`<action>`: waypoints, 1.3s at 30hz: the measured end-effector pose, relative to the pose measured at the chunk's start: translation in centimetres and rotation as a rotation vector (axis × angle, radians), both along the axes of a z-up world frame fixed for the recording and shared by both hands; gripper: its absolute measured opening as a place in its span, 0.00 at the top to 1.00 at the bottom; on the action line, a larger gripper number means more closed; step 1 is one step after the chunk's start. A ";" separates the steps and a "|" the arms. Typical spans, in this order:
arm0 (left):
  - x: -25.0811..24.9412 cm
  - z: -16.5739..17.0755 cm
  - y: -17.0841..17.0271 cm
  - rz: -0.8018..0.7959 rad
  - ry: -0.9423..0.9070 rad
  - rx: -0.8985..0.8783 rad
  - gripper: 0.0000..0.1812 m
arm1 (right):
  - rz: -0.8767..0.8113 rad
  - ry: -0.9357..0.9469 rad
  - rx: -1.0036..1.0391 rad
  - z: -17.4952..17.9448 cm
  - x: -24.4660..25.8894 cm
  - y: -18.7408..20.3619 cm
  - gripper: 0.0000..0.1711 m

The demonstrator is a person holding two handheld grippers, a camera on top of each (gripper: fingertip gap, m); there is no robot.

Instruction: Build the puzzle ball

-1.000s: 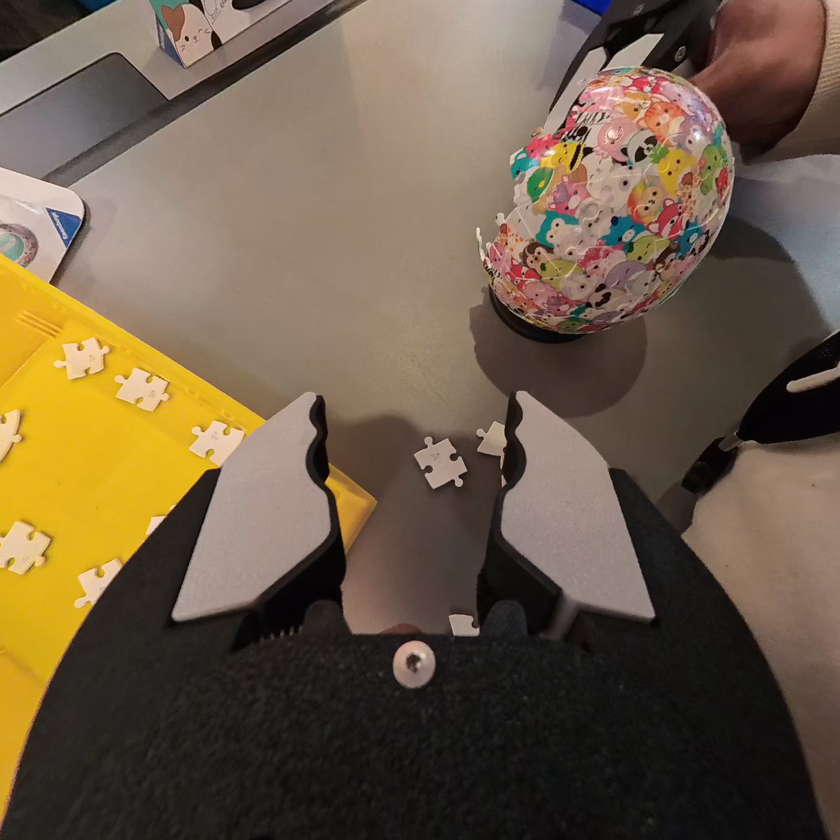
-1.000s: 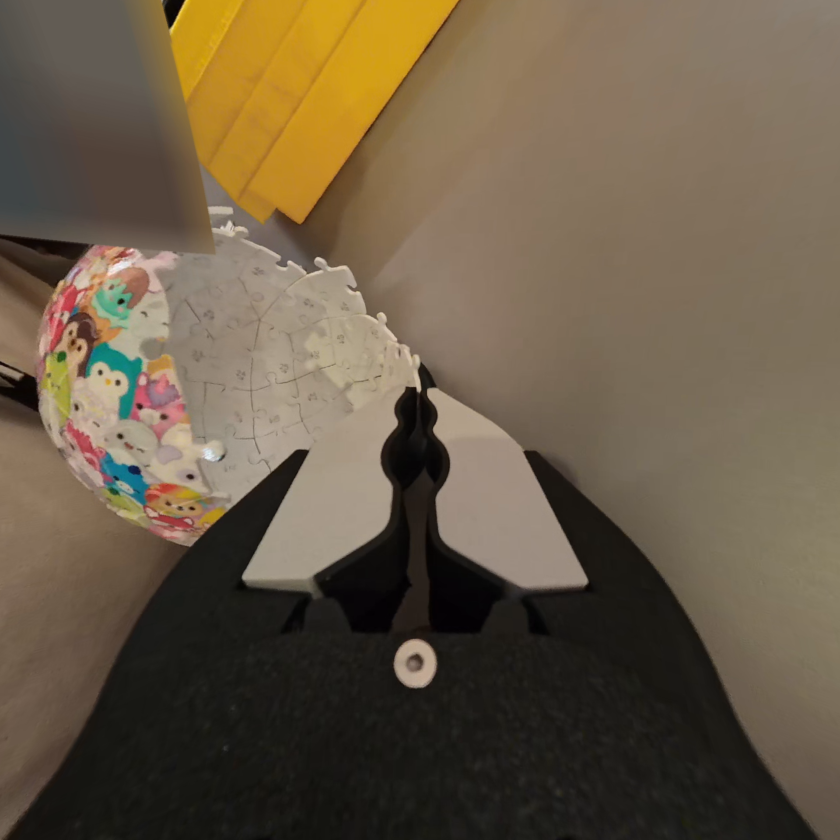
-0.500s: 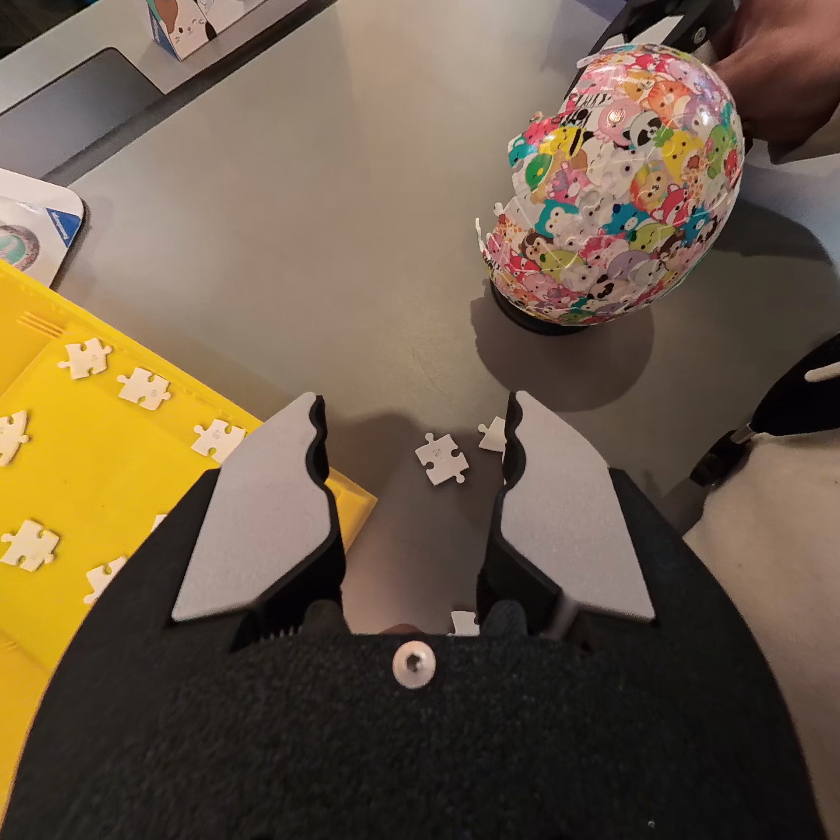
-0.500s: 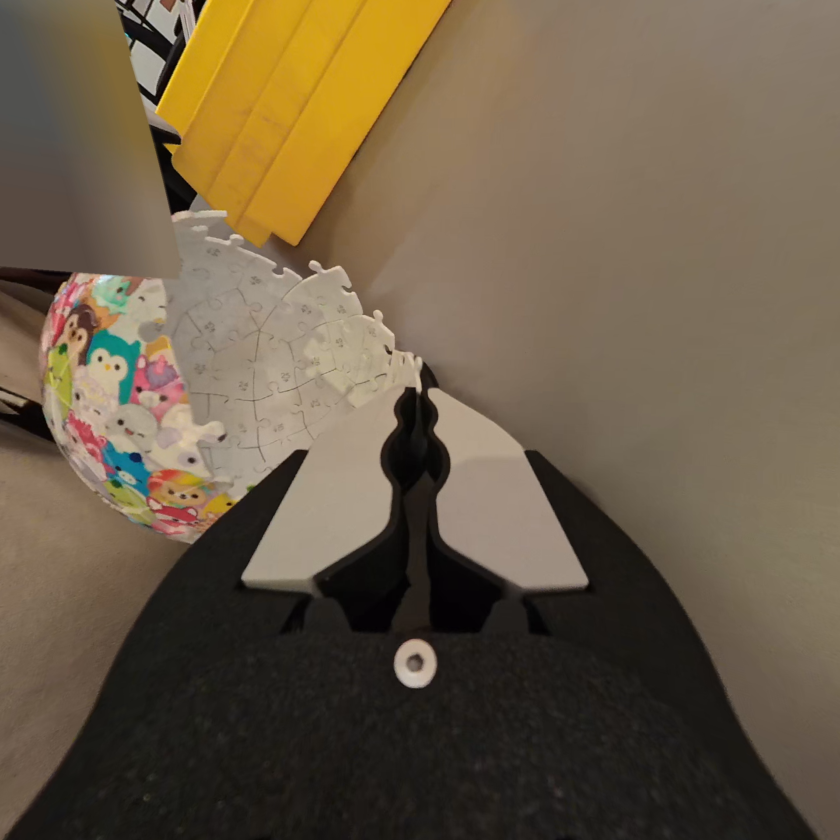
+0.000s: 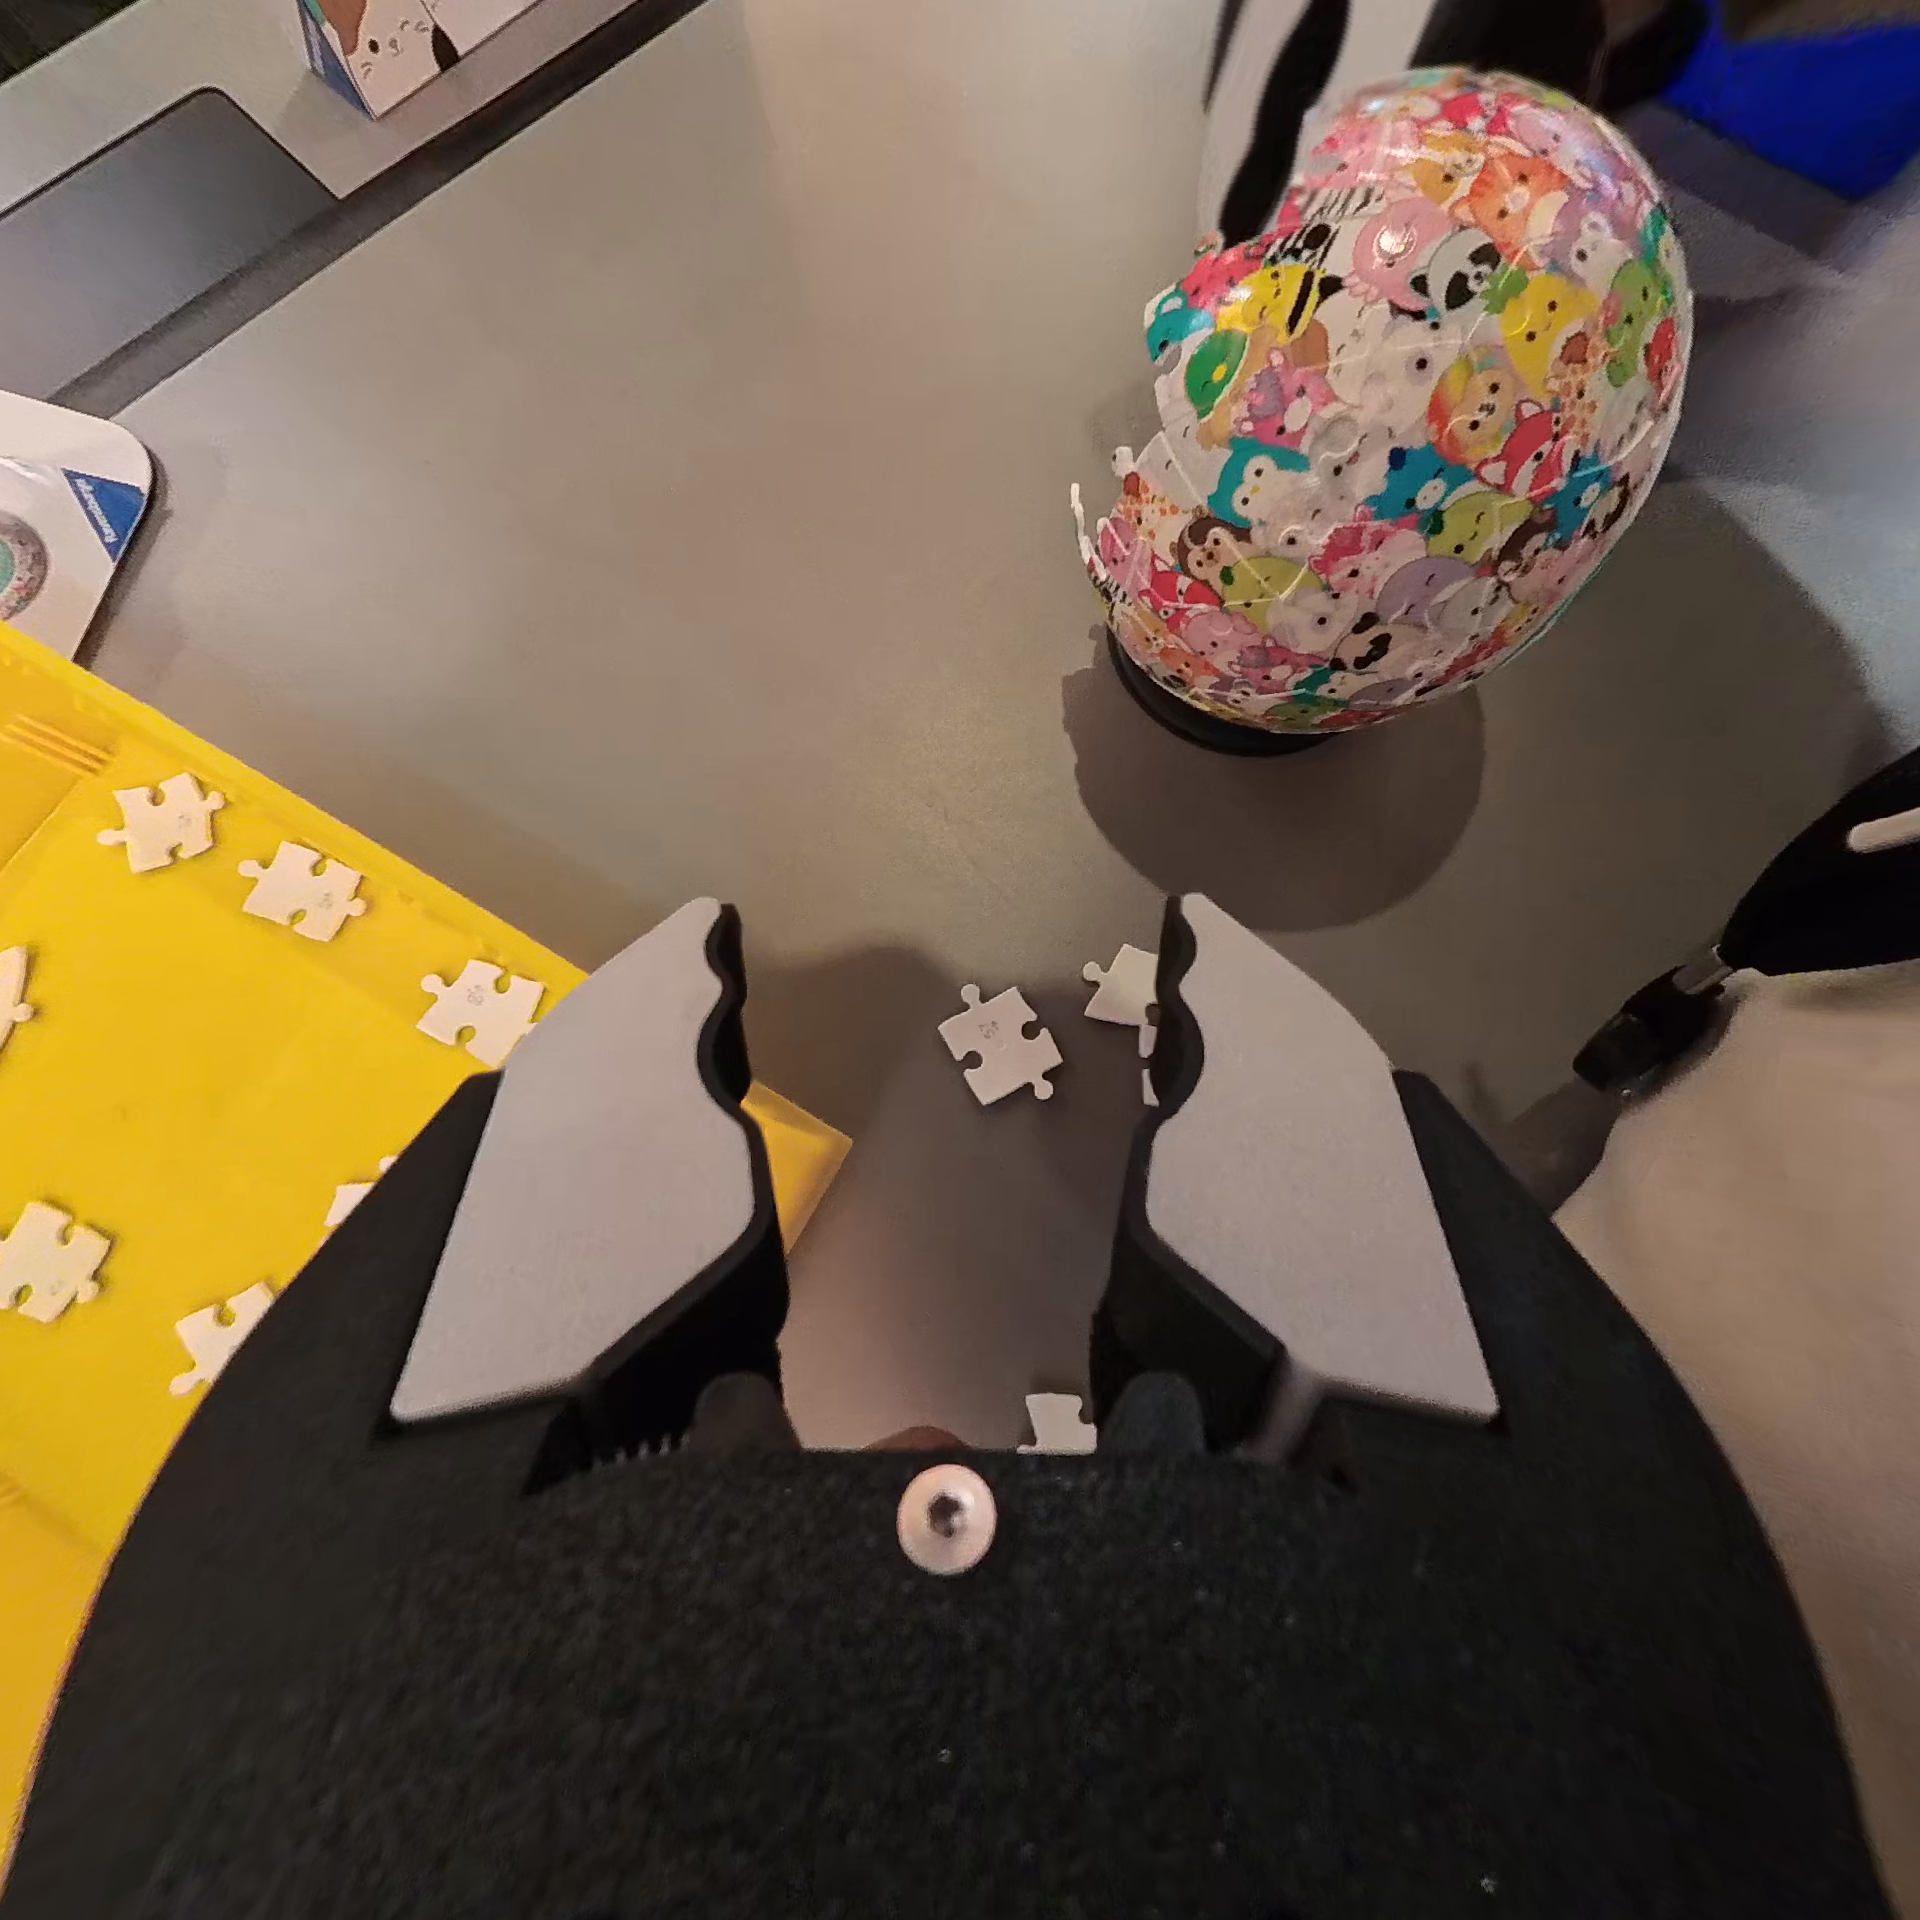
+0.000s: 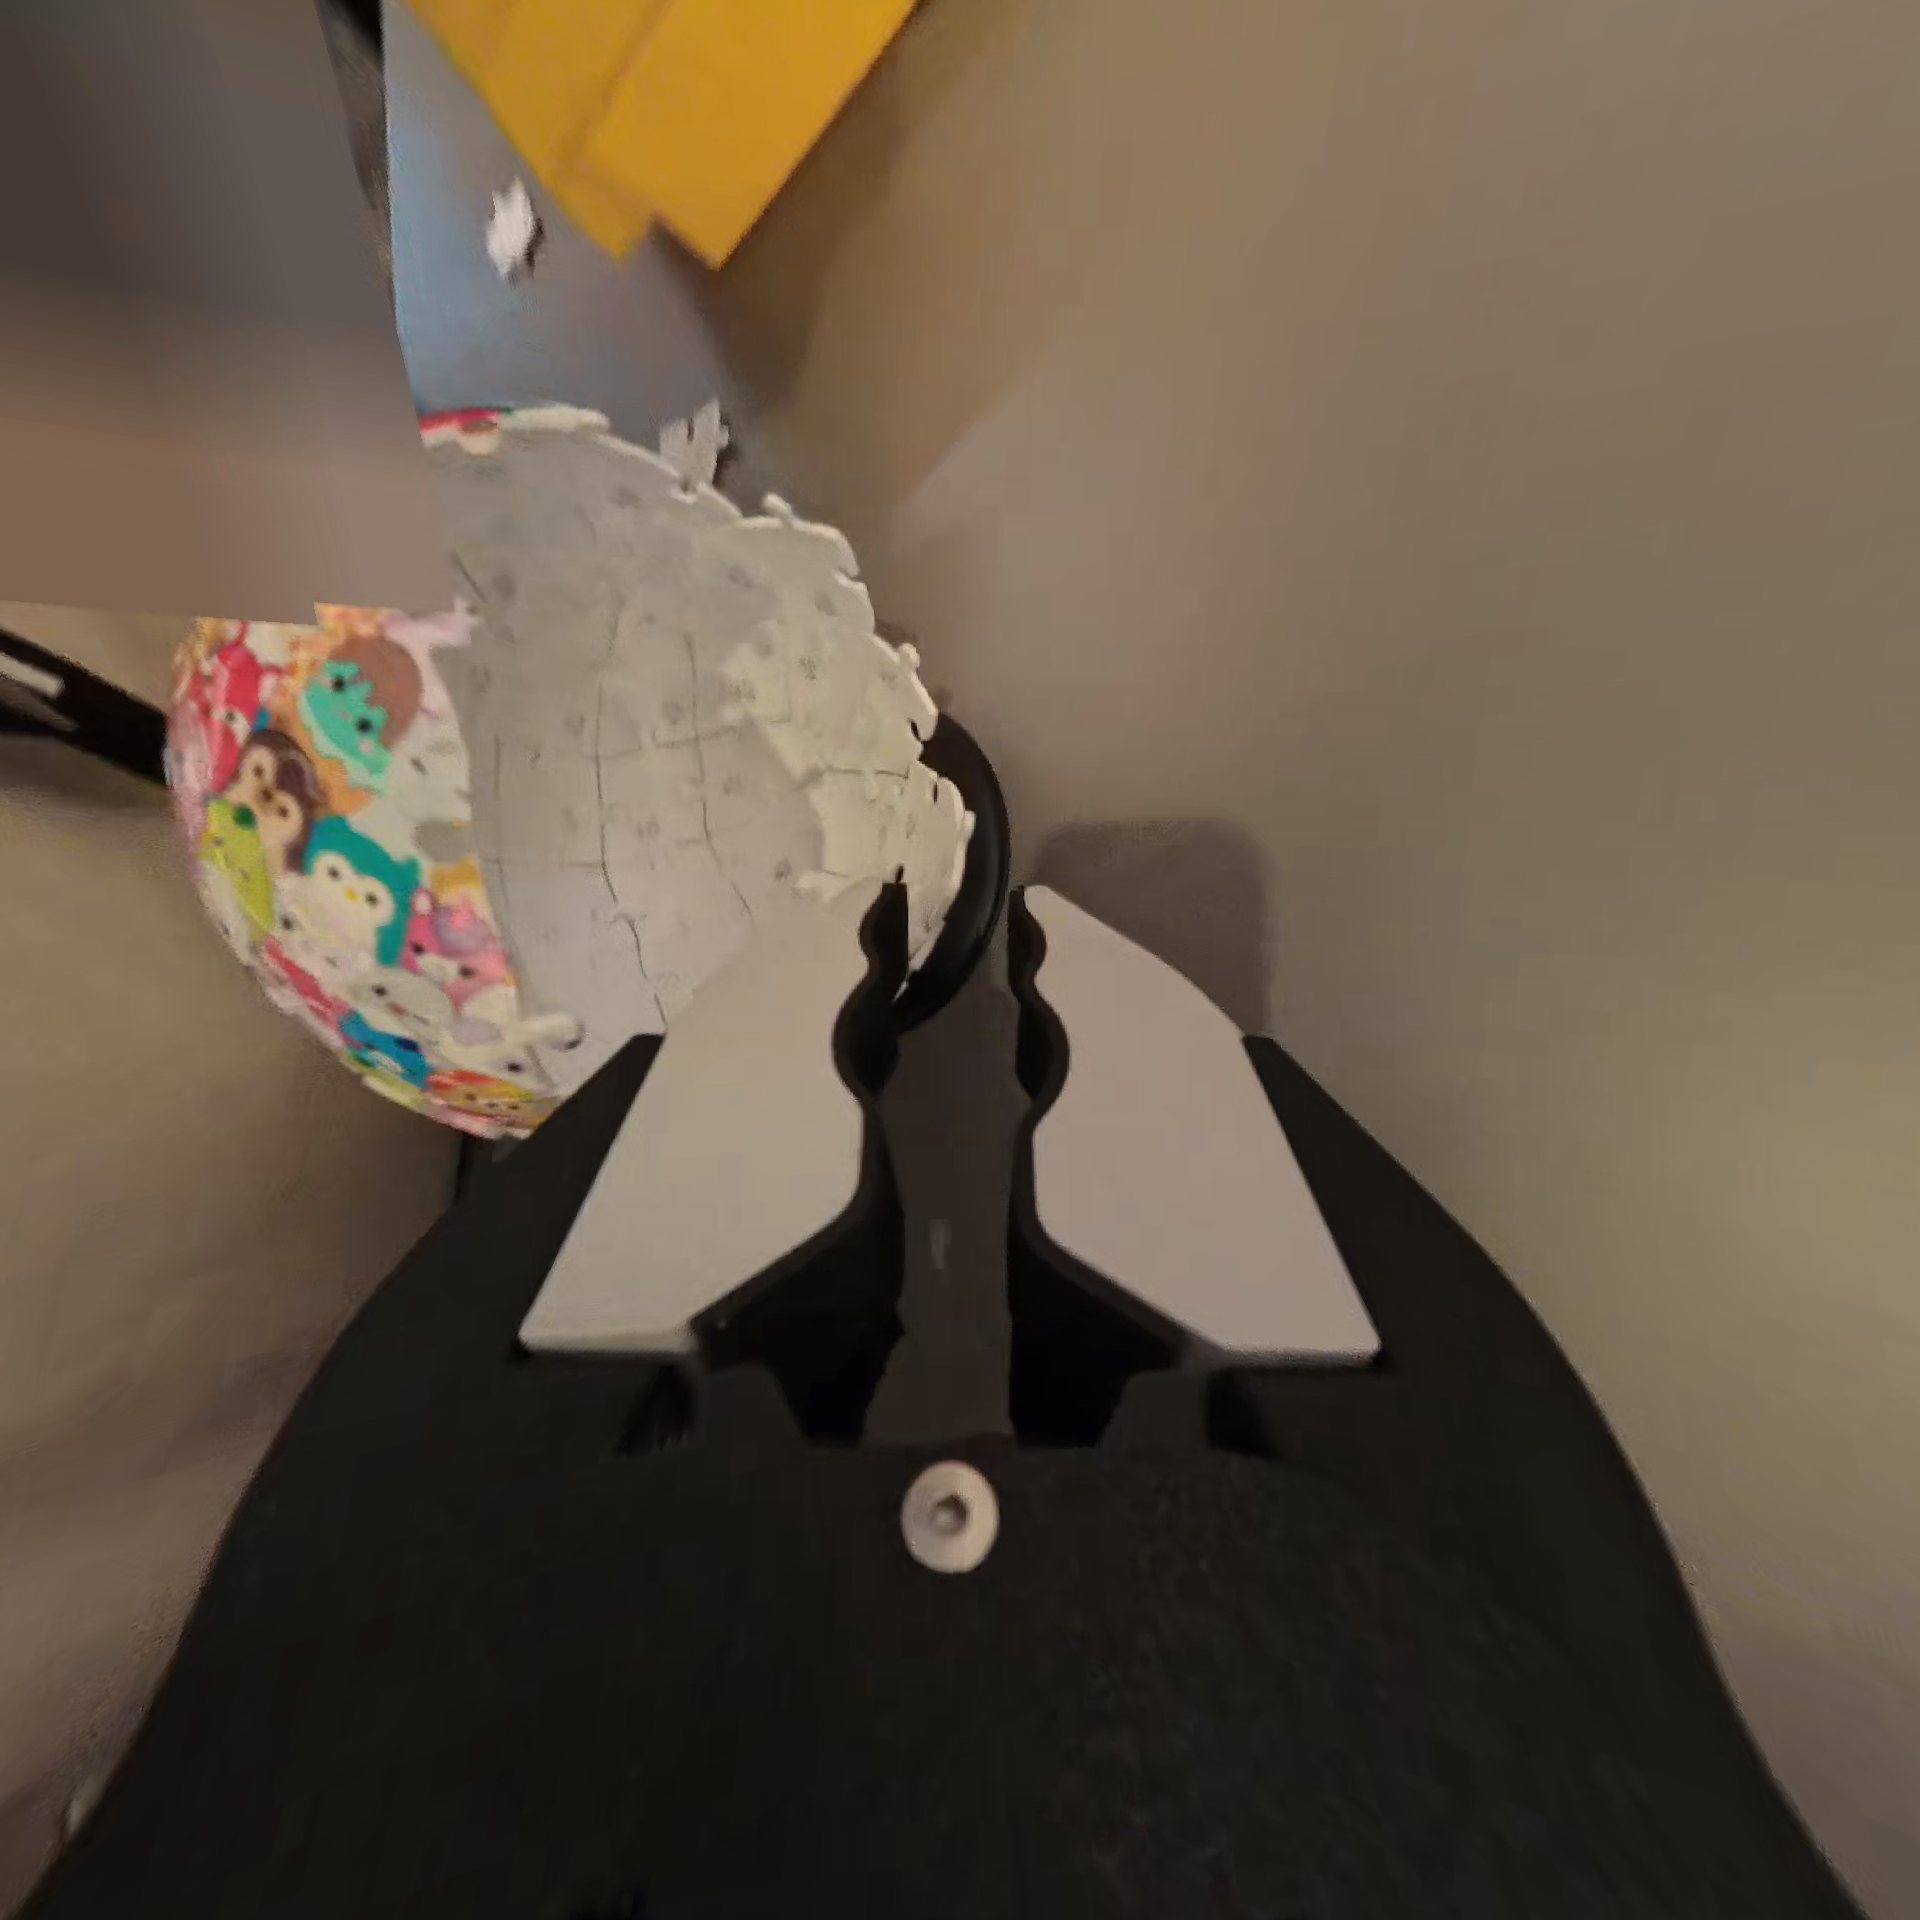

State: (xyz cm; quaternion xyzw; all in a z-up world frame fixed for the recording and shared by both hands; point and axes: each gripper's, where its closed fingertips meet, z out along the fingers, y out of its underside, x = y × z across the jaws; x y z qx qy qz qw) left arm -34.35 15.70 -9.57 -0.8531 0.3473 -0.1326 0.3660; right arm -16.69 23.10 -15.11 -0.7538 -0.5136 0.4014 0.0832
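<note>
The puzzle ball (image 5: 1403,416), a partly built shell printed with colourful animals, rests tilted on a black stand (image 5: 1226,717) at the right. My left gripper (image 5: 945,925) is open and empty above the grey table. A white loose piece (image 5: 1000,1042) lies between its fingers, and a second piece (image 5: 1122,985) lies by the right finger. In the right wrist view the ball (image 6: 312,831) shows its white inside. My right gripper (image 6: 956,904) is narrowly open at the shell's jagged rim, beside the stand ring (image 6: 977,831), and holds nothing. It shows blurred in the left wrist view (image 5: 1268,135).
A yellow tray (image 5: 156,1091) with several white pieces lies at the left, also in the right wrist view (image 6: 675,125). A small printed box (image 5: 384,52) and a white card (image 5: 62,520) are at the back left. A black handle (image 5: 1766,935) and cream fabric (image 5: 1766,1455) are at the right. My right fingertips sit around 20 cm from my left ones.
My right gripper has gone from shut at the ball's rim to narrowly open and has shifted. The hand behind the ball has left view. My left gripper has hardly moved.
</note>
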 end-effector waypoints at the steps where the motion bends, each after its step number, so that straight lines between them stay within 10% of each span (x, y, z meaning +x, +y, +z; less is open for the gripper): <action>1: 0.1 -0.1 0.0 -0.004 0.004 -0.001 0.58 | 0.065 -0.060 0.010 0.0 0.0 0.2 0.89; 13: -0.8 0.4 -0.9 -0.010 0.015 0.017 0.58 | 0.494 -0.399 -0.118 -1.0 -2.5 -0.3 0.91; 39: -1.8 0.1 -1.8 0.022 0.005 0.005 0.59 | 0.490 -0.338 -0.239 -1.9 -2.2 -1.6 0.99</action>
